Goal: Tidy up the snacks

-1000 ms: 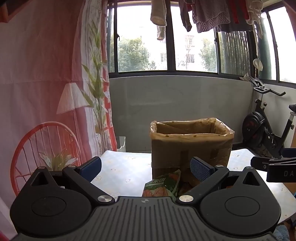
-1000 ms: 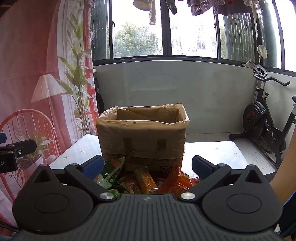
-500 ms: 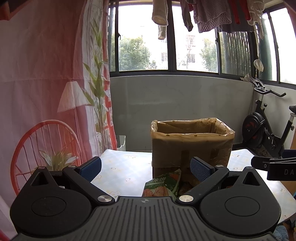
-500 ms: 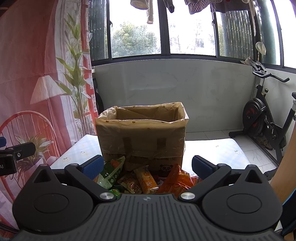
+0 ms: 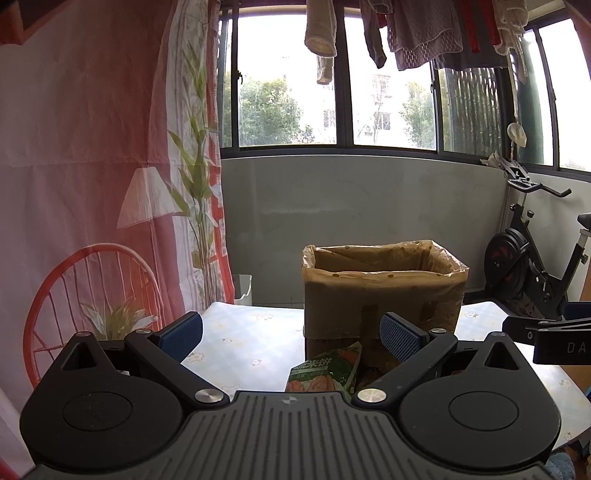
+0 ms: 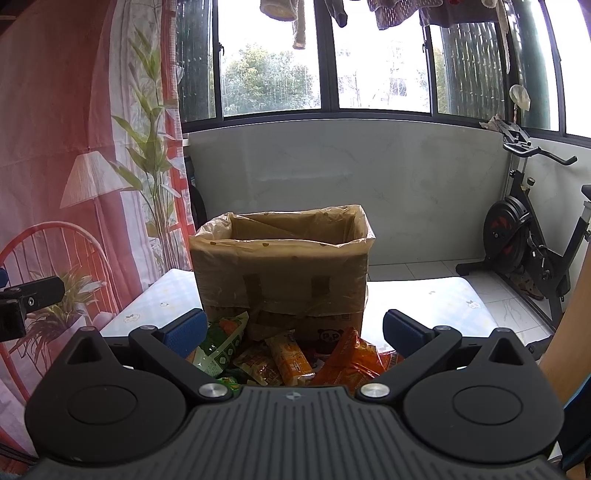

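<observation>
A cardboard box (image 6: 282,273), lined with a thin plastic bag folded over its rim and open at the top, stands on the table (image 6: 424,299), which wears a pale cloth with small printed motifs. The snacks (image 6: 280,360) lie in a loose pile on the table just in front of the box, touching its front wall: a green packet (image 6: 218,343) leans at the left, orange packets (image 6: 352,360) lie to the right, and an orange bar wrapper (image 6: 290,356) sits between them.

The right claw (image 6: 294,334) hangs over the pile, its blue-padded fingers spread wide with nothing between them. The left claw (image 5: 291,334) is also wide and empty; in its view the green packet (image 5: 325,371) pokes up between the fingers, with the box (image 5: 382,291) behind it. Each claw shows at the edge of the other's view, so they are side by side.

Behind the table are a grey wall, windows with laundry (image 5: 424,33) hung above, an exercise bike (image 6: 528,240) on the right and a printed curtain (image 5: 92,166) on the left.
</observation>
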`<state>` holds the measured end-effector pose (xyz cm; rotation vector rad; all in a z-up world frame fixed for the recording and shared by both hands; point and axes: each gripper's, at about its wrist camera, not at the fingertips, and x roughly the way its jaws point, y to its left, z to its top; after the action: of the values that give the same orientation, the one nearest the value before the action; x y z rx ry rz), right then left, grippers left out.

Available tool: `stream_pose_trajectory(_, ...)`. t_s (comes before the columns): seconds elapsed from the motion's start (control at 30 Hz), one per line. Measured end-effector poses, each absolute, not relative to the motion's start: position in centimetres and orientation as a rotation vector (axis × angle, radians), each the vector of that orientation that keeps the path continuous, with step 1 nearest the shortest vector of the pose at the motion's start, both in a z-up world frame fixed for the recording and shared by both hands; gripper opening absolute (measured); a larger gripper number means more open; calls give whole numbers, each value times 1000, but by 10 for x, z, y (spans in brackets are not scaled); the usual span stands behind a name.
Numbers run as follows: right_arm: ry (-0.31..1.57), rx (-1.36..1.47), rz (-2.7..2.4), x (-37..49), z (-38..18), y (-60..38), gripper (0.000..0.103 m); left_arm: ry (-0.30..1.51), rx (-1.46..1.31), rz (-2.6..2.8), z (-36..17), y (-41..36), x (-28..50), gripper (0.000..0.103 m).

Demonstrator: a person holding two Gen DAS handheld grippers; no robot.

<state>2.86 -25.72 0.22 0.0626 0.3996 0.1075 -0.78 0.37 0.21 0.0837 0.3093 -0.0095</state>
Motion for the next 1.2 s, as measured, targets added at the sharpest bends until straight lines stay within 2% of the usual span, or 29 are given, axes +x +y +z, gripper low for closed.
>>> stream_pose_trajectory(1.2, 405, 72, 104, 31, 0, -258, 103, 327, 83, -15, -3, 1, -4, 103)
